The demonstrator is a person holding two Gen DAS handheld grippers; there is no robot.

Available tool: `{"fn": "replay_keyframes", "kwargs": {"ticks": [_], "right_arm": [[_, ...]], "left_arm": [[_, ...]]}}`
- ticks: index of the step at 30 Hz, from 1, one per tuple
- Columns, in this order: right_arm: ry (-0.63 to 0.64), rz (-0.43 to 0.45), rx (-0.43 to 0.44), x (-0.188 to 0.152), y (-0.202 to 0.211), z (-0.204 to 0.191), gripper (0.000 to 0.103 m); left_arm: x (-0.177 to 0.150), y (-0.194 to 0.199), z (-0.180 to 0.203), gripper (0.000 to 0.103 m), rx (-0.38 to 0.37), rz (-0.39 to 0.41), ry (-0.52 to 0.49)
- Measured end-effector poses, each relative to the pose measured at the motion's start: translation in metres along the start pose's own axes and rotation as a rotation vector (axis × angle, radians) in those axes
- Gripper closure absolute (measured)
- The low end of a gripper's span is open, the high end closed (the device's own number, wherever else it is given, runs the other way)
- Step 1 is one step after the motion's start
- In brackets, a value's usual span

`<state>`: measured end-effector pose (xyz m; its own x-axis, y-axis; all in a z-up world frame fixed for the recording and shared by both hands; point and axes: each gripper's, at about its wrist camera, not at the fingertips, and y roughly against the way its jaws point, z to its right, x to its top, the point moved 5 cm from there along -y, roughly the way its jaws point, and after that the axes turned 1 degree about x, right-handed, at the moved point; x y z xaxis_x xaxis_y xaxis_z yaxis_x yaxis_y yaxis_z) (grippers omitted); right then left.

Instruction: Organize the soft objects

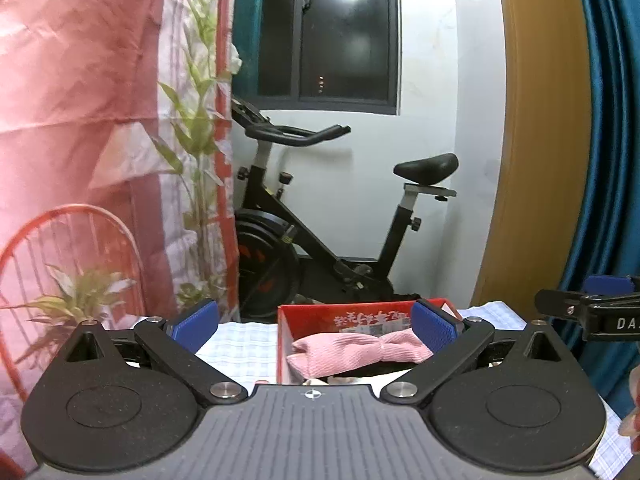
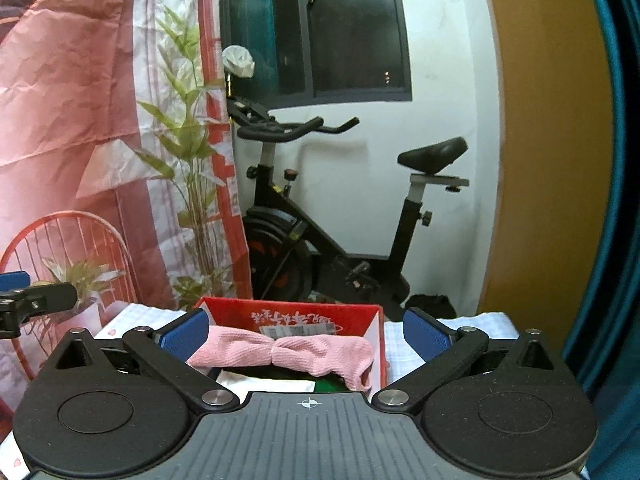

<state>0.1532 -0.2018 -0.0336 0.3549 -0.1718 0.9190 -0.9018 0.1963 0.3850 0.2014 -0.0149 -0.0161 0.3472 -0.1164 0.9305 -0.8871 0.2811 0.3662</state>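
Note:
A pink ribbed sock (image 1: 360, 350) lies folded across the top of an open red box (image 1: 340, 312) on a checked cloth. The same pink sock (image 2: 296, 352) drapes over other items in the red box (image 2: 288, 312) in the right wrist view. My left gripper (image 1: 314, 322) is open and empty, its blue pads (image 1: 196, 322) standing wide apart above the near side of the box. My right gripper (image 2: 306, 332) is open too, holding nothing, just in front of the sock. The right gripper's tip (image 1: 592, 308) shows at the edge of the left wrist view.
A black exercise bike (image 1: 328, 216) stands behind the table under a dark window. A pink printed backdrop (image 1: 80, 120) hangs at the left, blue curtains (image 1: 600, 160) at the right. The white checked tablecloth (image 1: 240, 344) covers the table around the box.

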Motion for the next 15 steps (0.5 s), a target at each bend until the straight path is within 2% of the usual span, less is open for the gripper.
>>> {"fn": "replay_keyframes", "kwargs": {"ticks": [3, 12, 15], "right_arm": [[-0.003, 0.020, -0.017, 0.002, 0.018, -0.002, 0.000], [-0.003, 0.041, -0.046, 0.003, 0.072, -0.009, 0.000], [-0.011, 0.050, -0.049, 0.004, 0.090, -0.011, 0.000]], "left_arm": [[0.002, 0.018, 0.001, 0.000, 0.011, 0.006, 0.000], [0.005, 0.081, -0.002, 0.000, -0.042, 0.076, 0.041], [0.006, 0.101, -0.005, 0.000, -0.023, 0.092, 0.055]]}}
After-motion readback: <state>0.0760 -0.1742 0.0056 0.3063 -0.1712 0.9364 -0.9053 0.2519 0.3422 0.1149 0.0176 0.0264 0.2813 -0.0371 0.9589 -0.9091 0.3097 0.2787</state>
